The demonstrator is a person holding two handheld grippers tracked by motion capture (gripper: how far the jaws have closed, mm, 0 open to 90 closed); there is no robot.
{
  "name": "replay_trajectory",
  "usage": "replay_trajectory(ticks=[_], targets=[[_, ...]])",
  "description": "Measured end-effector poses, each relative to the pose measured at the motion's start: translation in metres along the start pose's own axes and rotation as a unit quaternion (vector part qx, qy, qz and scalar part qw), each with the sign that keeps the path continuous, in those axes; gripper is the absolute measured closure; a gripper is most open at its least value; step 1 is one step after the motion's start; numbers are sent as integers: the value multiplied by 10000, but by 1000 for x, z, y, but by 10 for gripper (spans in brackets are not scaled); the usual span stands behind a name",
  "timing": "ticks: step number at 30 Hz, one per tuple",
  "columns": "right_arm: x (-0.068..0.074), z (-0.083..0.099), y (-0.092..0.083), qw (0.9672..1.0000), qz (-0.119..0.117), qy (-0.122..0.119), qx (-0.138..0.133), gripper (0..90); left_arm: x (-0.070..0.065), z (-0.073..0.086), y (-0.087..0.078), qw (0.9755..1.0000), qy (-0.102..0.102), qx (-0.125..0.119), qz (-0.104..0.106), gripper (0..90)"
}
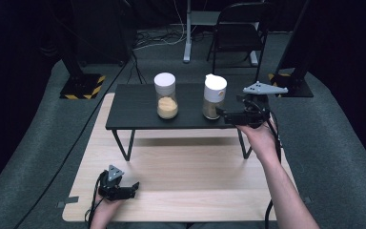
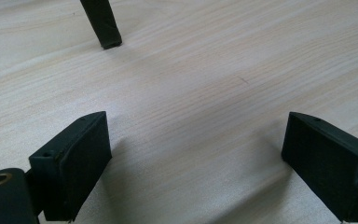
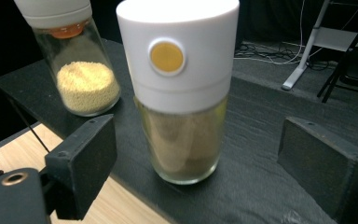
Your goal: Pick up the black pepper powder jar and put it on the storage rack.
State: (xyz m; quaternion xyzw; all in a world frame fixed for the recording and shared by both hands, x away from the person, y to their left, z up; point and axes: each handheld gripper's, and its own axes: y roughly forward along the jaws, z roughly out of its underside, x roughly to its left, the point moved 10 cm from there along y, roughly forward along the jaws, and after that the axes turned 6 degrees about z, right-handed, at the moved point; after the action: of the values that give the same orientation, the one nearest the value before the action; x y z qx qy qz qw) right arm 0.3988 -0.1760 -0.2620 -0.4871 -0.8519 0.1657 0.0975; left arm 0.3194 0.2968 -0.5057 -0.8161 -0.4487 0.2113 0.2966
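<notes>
No words or brand names can be read on anything here. The nearer jar (image 3: 184, 88) has a tall white cap with a round yellow button on its side, and brownish powder fills the glass part.

That jar stands on a small black desk (image 1: 133, 107). It sits just in front of the right gripper (image 1: 219, 113), in line with the gap between its fingers (image 3: 81, 163). The jar is not yet between the fingers and nothing touches it. The right fingers are spread wide apart, one to each side, and they hold nothing.

A second jar (image 3: 74, 56) stands farther off, past the left finger in the right gripper view. It has a white cap too, and small yellow grains inside. The two jars stand apart from each other. Nothing stands between the right fingers and the nearer jar.

The black desk stands on a pale wooden board (image 1: 181, 191) on the grey floor. A dark chair (image 1: 240, 31) stands behind it.

The left gripper (image 1: 132, 187) is low over the wooden board, well away from both jars. Its fingers (image 2: 74, 163) are spread wide and hold nothing. One thin black leg of the desk (image 2: 101, 23) stands ahead of them.
</notes>
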Motion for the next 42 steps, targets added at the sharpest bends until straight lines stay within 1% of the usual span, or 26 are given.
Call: replay_trajectory(ticks=[7, 15, 26, 37, 42], targets=[[-1, 16, -9, 10000, 18, -17, -12, 106, 0, 0, 0, 10000, 0, 0, 1, 75], [-2, 35, -18, 10000, -21, 36, -22, 100, 0, 0, 0, 10000, 0, 0, 1, 75], [3, 57, -32, 10000, -1, -14, -71, 97, 0, 0, 0, 10000, -3, -2, -3, 75], [4, 88, -35, 10000, 34, 75, 7, 98, -1, 0, 0, 10000, -6, -5, -2, 75], [2, 98, -36, 9999, 80, 87, 38, 99, -1, 0, 0, 10000, -6, -4, -3, 75]])
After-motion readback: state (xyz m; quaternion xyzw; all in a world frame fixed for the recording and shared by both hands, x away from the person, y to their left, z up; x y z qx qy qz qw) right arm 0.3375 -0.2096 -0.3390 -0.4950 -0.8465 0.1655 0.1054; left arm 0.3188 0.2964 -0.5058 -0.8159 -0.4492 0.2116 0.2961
